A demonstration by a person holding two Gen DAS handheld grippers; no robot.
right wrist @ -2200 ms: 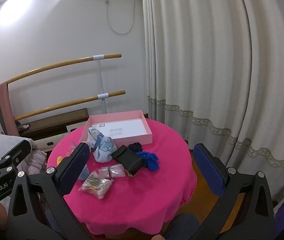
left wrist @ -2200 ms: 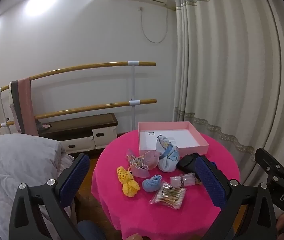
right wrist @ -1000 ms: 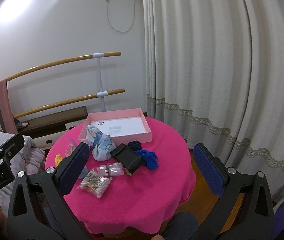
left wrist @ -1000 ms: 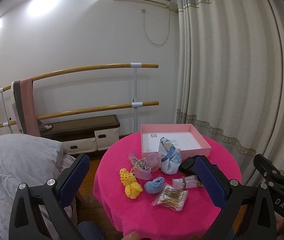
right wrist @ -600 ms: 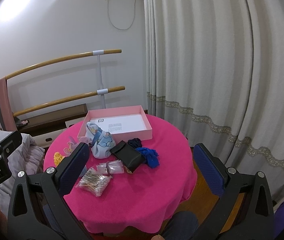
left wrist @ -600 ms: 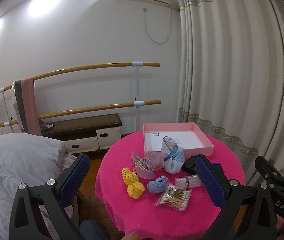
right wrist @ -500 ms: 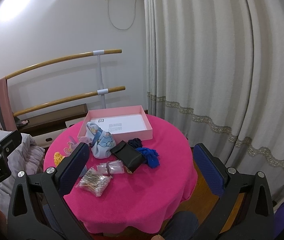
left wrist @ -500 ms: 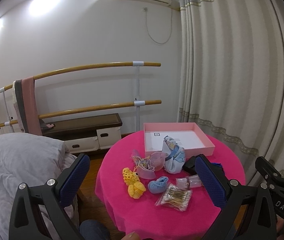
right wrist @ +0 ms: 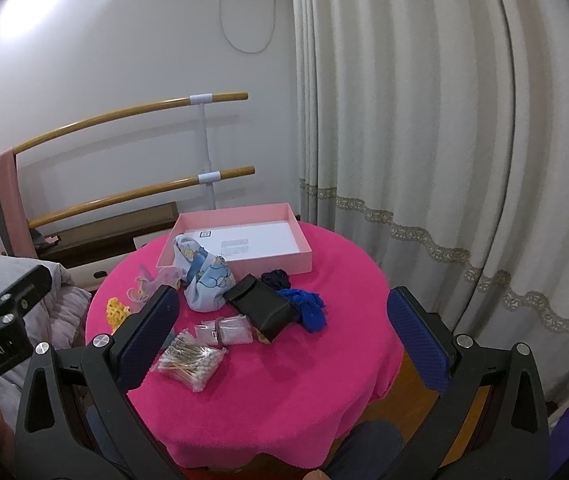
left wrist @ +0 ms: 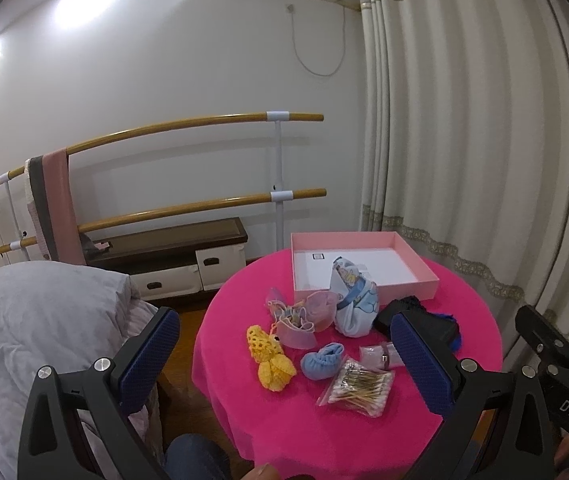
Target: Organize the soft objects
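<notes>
A round table under a pink cloth [left wrist: 364, 432] [right wrist: 324, 380] carries an open pink box [left wrist: 364, 264] [right wrist: 244, 236] at the back. In front of it lie a blue patterned pouch [left wrist: 354, 300] [right wrist: 204, 276], a pink pouch [left wrist: 304, 322], a yellow knitted piece [left wrist: 270, 360], a light blue sock [left wrist: 322, 361], a black case [right wrist: 262, 308], a blue cloth [right wrist: 306, 306], small clear bags [right wrist: 226, 330] and a bag of cotton swabs [left wrist: 358, 386] [right wrist: 192, 362]. My left gripper [left wrist: 284, 356] and right gripper [right wrist: 280, 332] both hang open above the near side, holding nothing.
A bed with grey bedding [left wrist: 32, 320] stands left of the table. Two wooden wall rails [left wrist: 188, 126] hold a hanging pink towel [left wrist: 54, 204], above a low dark cabinet [left wrist: 164, 252]. Curtains [right wrist: 424, 120] fill the right. A person's knee [left wrist: 196, 456] sits below.
Both cameras have drifted slightly, so the table sits a little further right in the left view. Nothing on the table has moved, and both grippers stay open.
</notes>
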